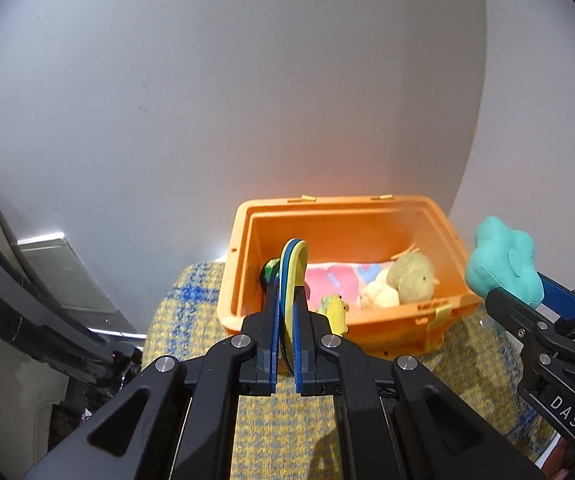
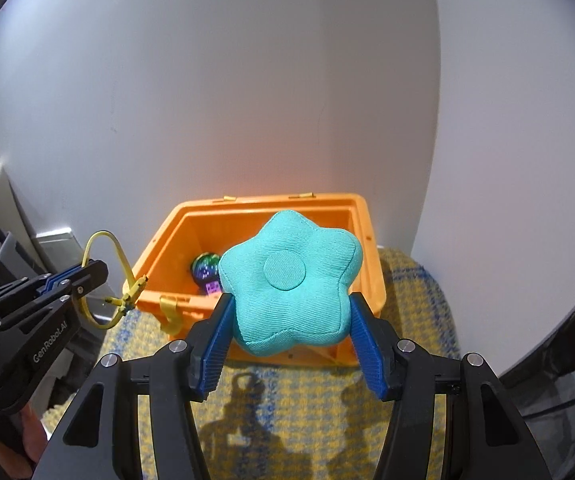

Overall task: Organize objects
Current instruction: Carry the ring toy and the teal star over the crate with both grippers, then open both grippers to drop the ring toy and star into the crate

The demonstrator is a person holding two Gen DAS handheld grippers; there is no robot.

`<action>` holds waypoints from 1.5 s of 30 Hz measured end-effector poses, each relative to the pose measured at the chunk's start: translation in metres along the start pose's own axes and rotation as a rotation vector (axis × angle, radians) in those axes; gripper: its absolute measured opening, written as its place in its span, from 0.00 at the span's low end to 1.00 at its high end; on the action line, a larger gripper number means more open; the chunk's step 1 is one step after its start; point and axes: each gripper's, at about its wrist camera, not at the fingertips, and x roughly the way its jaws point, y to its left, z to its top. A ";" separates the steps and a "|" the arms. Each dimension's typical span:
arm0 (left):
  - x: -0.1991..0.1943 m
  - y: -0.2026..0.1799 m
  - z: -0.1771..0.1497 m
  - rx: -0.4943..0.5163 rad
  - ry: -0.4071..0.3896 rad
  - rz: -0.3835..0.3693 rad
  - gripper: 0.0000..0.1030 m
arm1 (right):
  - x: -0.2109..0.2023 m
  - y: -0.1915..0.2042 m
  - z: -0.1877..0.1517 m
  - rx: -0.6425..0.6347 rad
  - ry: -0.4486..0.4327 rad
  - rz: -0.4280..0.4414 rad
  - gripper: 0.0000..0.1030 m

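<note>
Left gripper (image 1: pixel 286 304), right gripper (image 2: pixel 291 332): black linkages, silver pivot screws, blue ribbed jaws.

Right gripper (image 1: pixel 523 292): the white letters "DAS" are seen on its black side.
Left gripper (image 2: pixel 87 276): "GenRobot.AI" is printed on its black side.

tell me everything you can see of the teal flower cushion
The teal flower cushion is a plump soft toy of ribbed fabric, with five rounded petals and a stitched round patch at its centre. The right gripper holds it in the air, its blue ribbed pads pressing the lower petals from both sides. It faces the right wrist camera, in front of the open orange bin. It touches nothing else.
</note>
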 end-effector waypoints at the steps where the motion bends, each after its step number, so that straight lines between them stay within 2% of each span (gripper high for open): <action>1: 0.001 0.000 0.003 0.002 -0.003 -0.001 0.07 | 0.001 0.000 0.003 -0.001 -0.003 -0.001 0.55; 11: 0.020 0.001 0.030 0.003 -0.005 -0.012 0.07 | 0.014 -0.001 0.028 -0.012 -0.018 -0.011 0.55; 22: 0.054 0.001 0.042 0.002 0.012 -0.007 0.07 | 0.043 0.001 0.040 -0.021 0.000 -0.015 0.55; 32: 0.093 0.004 0.047 0.002 0.062 -0.016 0.07 | 0.078 -0.002 0.043 -0.035 0.057 -0.021 0.55; 36: 0.101 0.002 0.046 0.004 0.075 -0.006 0.10 | 0.088 -0.003 0.041 -0.037 0.083 -0.016 0.59; 37: 0.101 0.002 0.046 0.003 0.076 -0.001 0.18 | 0.089 -0.003 0.040 -0.036 0.083 -0.017 0.60; 38: 0.101 0.001 0.046 0.004 0.078 0.009 0.34 | 0.090 -0.004 0.040 -0.035 0.086 -0.016 0.63; 39: 0.101 0.001 0.045 0.004 0.077 0.019 0.44 | 0.090 -0.005 0.039 -0.035 0.090 -0.017 0.71; 40: 0.100 0.001 0.045 0.002 0.071 0.030 0.61 | 0.091 -0.005 0.039 -0.034 0.094 -0.021 0.75; 41: 0.096 0.002 0.044 -0.003 0.062 0.036 0.69 | 0.089 -0.007 0.038 -0.031 0.095 -0.025 0.81; 44: 0.089 0.003 0.044 -0.012 0.060 0.054 0.83 | 0.082 -0.010 0.035 -0.026 0.089 -0.033 0.86; 45: 0.086 0.004 0.044 -0.015 0.060 0.059 0.83 | 0.086 -0.012 0.037 -0.030 0.093 -0.036 0.88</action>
